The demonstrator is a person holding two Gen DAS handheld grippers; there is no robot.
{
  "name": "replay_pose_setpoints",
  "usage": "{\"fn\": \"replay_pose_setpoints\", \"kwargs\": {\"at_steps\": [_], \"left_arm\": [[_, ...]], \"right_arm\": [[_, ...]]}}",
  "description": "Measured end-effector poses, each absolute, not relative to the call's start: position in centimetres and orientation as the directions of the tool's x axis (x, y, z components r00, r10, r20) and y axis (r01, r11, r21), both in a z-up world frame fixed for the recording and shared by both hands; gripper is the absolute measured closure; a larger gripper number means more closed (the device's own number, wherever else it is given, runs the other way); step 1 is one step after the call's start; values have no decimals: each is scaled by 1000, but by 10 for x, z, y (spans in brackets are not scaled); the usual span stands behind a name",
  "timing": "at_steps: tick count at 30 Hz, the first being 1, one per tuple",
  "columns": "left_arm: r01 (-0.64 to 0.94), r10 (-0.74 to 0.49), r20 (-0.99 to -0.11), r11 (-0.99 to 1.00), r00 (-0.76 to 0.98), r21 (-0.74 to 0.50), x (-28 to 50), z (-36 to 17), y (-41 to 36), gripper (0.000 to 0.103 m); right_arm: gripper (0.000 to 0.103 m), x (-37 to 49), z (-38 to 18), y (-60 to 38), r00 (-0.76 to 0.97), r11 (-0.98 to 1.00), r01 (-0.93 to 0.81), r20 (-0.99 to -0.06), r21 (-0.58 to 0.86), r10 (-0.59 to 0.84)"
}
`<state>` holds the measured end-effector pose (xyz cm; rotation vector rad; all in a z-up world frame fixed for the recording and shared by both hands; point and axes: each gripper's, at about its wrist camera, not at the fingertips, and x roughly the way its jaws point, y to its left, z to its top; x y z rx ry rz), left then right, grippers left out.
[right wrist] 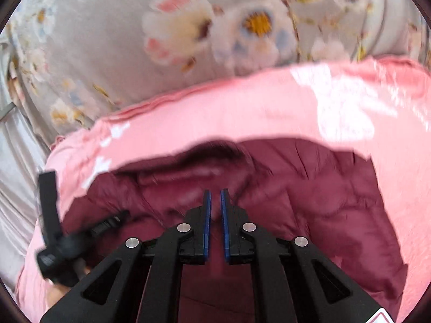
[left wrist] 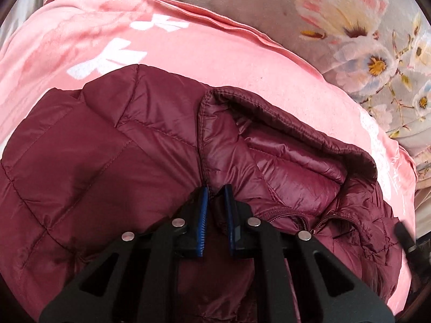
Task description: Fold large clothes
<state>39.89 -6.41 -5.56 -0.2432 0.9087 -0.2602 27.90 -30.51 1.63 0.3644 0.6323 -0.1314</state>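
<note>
Left gripper [left wrist: 216,191]: nearest the left wrist camera — its blue pads are drawn close on a ridge of the maroon puffer jacket [left wrist: 107,161] beside the collar seam; fabric sits pinched between them, so I read it as clenched on the jacket.
Right gripper [right wrist: 216,196]: jaws nearly together over the same jacket [right wrist: 309,202]. The view is smeared, so whether any fabric is caught in the narrow gap I cannot tell.
Jacket position: spread on a pink blanket [left wrist: 242,62] that lies over a grey floral bedspread [left wrist: 336,13]; collar [left wrist: 282,123] stands open, the zipper [left wrist: 317,222] lying just to the right of the left gripper's fingers.
Other gripper in view: the left one shows at the left edge of the right wrist view [right wrist: 54,237], near the jacket's edge.
Risk, slip: the shell looks slick and glossy — a thin pinch near the seam could slide out once the jacket is lifted or dragged.
Risk, uneven fold: if only one side truly holds cloth, the jacket would likely swing and fold crooked.
Risk, blanket: a low pinch could catch the pink blanket too and pull it along.
Risk, puff: trapped air in the quilting may spring a fold back open.
Risk, zipper: the open front could gape and snag at the teeth as the halves meet.
</note>
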Motion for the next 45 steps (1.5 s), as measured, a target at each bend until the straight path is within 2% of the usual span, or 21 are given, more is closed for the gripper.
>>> {"fn": "replay_pose_setpoints", "kwargs": {"at_steps": [3, 5, 11, 15, 19, 22, 26, 32, 36, 38, 45], "left_arm": [[127, -315, -733, 945, 602, -302, 395, -57, -65, 91], [132, -312, -728, 946, 610, -295, 393, -58, -65, 91], [138, -342, -711, 934, 614, -330, 391, -60, -59, 90], [120, -381, -682, 909, 625, -398, 388, -49, -42, 91], [76, -417, -608, 859, 676, -506, 403, -17, -15, 92], [45, -423, -591, 836, 686, -546, 430, 0, -11, 92], [33, -385, -621, 866, 683, -500, 463, 5, -28, 92], [27, -362, -699, 897, 617, -441, 482, -28, -50, 92], [51, -333, -716, 921, 614, -386, 473, -40, -50, 92], [46, -330, -721, 922, 609, -383, 471, -46, -49, 91], [59, -247, -715, 959, 654, -277, 461, -56, -61, 92]], "right_arm": [[97, 302, -7, -297, 731, 939, 211, -681, 273, 34], [101, 309, -34, -298, 673, 936, 236, -739, 261, 36], [103, 301, -46, -299, 675, 948, 218, -738, 232, 25], [101, 285, -26, -312, 742, 934, 194, -668, 301, 62], [98, 298, 3, -351, 816, 855, 207, -566, 476, 118], [93, 324, 10, -370, 827, 825, 245, -553, 510, 96], [93, 359, -3, -378, 804, 810, 279, -586, 517, 97], [93, 371, -43, -361, 732, 855, 250, -666, 454, 140], [94, 365, -57, -352, 698, 897, 249, -710, 365, 95], [103, 365, -63, -353, 685, 899, 266, -724, 347, 77], [103, 367, -73, -344, 669, 927, 278, -743, 253, 2]]}}
